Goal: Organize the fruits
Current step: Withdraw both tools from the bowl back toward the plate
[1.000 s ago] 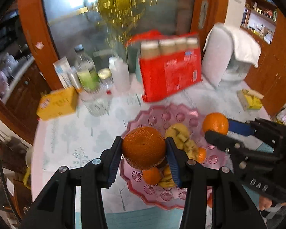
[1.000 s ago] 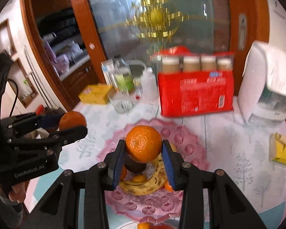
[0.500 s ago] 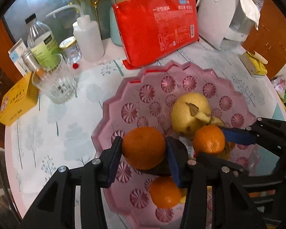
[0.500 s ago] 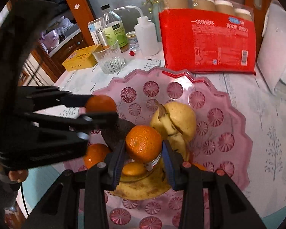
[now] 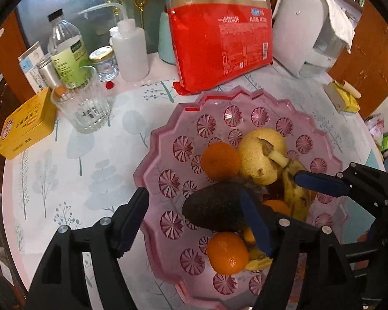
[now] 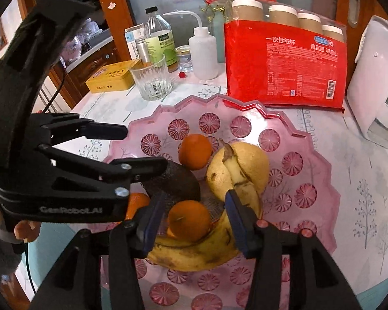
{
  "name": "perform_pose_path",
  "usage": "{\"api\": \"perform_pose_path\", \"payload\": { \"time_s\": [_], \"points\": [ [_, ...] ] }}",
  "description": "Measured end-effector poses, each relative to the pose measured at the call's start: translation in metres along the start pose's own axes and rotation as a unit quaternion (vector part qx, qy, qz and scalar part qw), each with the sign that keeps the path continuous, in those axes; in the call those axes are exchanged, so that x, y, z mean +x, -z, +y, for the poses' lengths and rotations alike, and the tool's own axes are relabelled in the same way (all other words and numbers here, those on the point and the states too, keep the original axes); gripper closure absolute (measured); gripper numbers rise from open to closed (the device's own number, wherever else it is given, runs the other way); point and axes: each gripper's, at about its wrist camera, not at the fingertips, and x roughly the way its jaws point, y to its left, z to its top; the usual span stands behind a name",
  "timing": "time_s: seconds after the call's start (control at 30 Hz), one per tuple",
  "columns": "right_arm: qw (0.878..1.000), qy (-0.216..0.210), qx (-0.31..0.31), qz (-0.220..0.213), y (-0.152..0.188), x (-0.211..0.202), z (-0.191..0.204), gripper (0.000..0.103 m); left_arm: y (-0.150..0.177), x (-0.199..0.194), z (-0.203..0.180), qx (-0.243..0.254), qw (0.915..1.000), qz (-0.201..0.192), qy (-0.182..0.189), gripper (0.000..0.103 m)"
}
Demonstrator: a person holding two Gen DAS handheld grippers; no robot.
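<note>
both jaws have just been opening: the left gripper (image 5: 194, 222) stands wide and empty, the right gripper (image 6: 191, 222) loosely around a round orange (image 6: 188, 221) on the ribbed pink plate (image 6: 310, 155).

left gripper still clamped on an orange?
No. The left gripper's jaws, which have just been opening, stand apart over the avocado, and no orange is pinched.

A home dining room: patterned tablecloth (image 5: 95, 170), wooden cabinets (image 5: 370, 59), paper-cup pack (image 6: 284, 64).
</note>
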Motion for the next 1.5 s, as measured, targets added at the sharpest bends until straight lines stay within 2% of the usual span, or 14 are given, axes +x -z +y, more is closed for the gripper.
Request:
{"api": "perform_pose_path", "payload": {
  "time_s": [0.6, 0.73, 0.9, 1.07, 1.2, 1.5],
  "points": [
    [0.996, -0.033, 0.07, -0.034, 0.012, -0.056, -0.014, 0.053, 0.028, -0.062, -0.018, -0.041, 0.999, -0.019, -0.004, 0.027],
    [0.996, -0.018, 0.081, -0.039, 0.013, -0.073, -0.014, 0.052, 0.034, -0.083, -0.025, -0.057, 0.998, -0.028, -0.005, 0.025],
    [0.993, -0.032, 0.096, -0.052, 0.018, -0.099, -0.017, 0.046, 0.042, -0.107, -0.037, -0.064, 0.9971, -0.04, -0.01, 0.024],
    [0.987, -0.043, 0.129, -0.085, 0.027, -0.136, -0.026, 0.024, 0.051, -0.137, -0.055, -0.06, 0.9964, -0.059, -0.014, 0.024],
    [0.985, -0.042, 0.146, -0.087, 0.034, -0.161, -0.037, 0.022, 0.06, -0.159, -0.072, -0.056, 0.9955, -0.075, -0.015, 0.024],
    [0.987, -0.003, 0.102, -0.125, 0.068, -0.223, -0.05, 0.022, 0.089, -0.186, -0.123, -0.044, 0.9946, -0.092, -0.016, 0.021]
  ]
}}
